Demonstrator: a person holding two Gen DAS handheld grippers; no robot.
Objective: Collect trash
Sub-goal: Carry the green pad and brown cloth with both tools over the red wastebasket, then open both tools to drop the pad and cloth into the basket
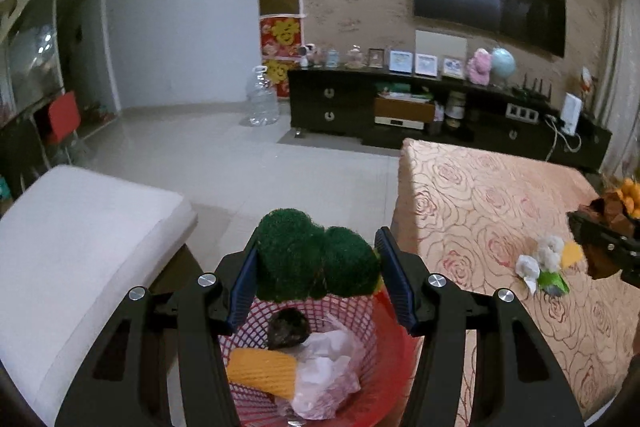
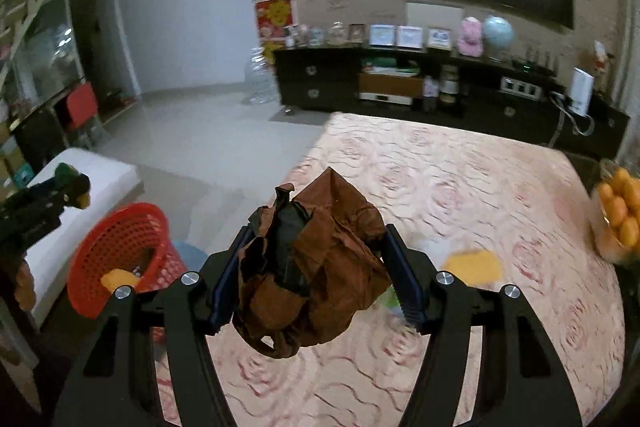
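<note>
Trash is split three ways: some already lies in the red basket (image 1: 384, 359), some is carried, and a few scraps (image 1: 544, 267) lie on the rose-patterned table (image 1: 500, 195), ahead and to the right of the left gripper (image 1: 318, 269). That basket sits directly beneath the left gripper, whose pads clamp a green fuzzy scrubber (image 1: 316, 259); a release here looks likely to land inside, though an off-centre drop could bounce off the rim. The right gripper (image 2: 316, 267), over the table with the basket well off to its left, squeezes crumpled brown paper (image 2: 320, 267). Its loose folds could slip out during the carry across.
</note>
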